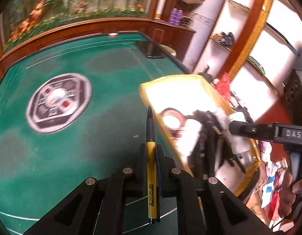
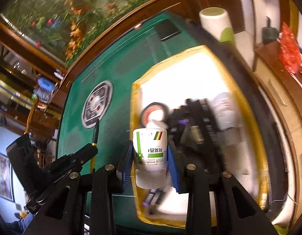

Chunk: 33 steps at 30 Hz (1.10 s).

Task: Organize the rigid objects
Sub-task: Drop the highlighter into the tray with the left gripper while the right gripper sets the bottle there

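Left wrist view: your left gripper (image 1: 150,152) is clamping a stiff, slippery yellow-and-black plastic pen (image 1: 151,168) mid-barrel at lower centre; your right gripper (image 2: 151,156) is squeezing a light, rigid white plastic medicine bottle (image 2: 150,154) around its body

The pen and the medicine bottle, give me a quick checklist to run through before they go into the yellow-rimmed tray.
1. Left claw grip on the pen: ok, shut on the yellow barrel, tip pointing forward.
2. Right claw grip on the medicine bottle: ok, blue pads press both sides.
3. Bottle cap closed: cannot tell, blurred.
4. Free space in the tray: ok, the far white part looks bare.
5. Near part of the tray: not ok, a tape roll and dark items crowd it.
6. Claws clear of each other: ok, apart in both views.
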{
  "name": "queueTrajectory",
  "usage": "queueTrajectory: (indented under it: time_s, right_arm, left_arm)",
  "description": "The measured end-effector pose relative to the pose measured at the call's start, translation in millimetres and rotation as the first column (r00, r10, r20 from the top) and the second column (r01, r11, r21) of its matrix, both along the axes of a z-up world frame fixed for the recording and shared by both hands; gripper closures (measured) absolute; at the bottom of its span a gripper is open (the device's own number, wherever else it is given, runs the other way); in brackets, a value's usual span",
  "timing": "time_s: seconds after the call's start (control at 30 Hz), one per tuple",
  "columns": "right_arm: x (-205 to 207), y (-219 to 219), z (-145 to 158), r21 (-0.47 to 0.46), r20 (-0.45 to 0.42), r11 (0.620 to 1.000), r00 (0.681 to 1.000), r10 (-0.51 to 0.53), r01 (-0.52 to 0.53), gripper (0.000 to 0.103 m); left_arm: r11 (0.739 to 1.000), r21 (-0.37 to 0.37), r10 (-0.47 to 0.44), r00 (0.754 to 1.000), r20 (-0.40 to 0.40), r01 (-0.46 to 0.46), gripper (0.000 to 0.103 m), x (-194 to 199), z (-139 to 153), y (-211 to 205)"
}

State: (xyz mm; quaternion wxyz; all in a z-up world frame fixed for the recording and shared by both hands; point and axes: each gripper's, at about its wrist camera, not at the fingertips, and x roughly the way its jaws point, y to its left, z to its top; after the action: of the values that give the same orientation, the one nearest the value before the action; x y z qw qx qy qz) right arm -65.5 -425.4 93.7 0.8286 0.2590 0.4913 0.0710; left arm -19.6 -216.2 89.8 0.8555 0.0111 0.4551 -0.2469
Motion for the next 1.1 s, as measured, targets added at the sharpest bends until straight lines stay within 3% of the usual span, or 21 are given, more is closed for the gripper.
queueTrajectory:
  time_s: [0.4,0.57,1.1]
  right_arm:
    - [-13.5,-44.8,-20.8,-0.044,-0.063,0.999,0.998,-0.027,0.024,0.07]
    - [-7.5,-46.8,-31.8,-0.08,-0.084,0.997,0.996,0.009,-0.016,0.07]
    - [18.9,-45.6,-45.7,-0.13,-0.091,0.989,0.994,0.053,-0.065,0.07]
  left_arm:
    - [0.986,0.009,-0.166,0.984,-0.058,0.167,0.094,-12.6,-11.3,-89.0]
    - [0.981,0.034,-0.187,0.979,-0.08,0.191,0.094,-13.3,-24.0,-108.9]
    - [0.978,0.085,-0.191,0.982,0.006,0.19,0.094,-11.1,-24.2,-129.6]
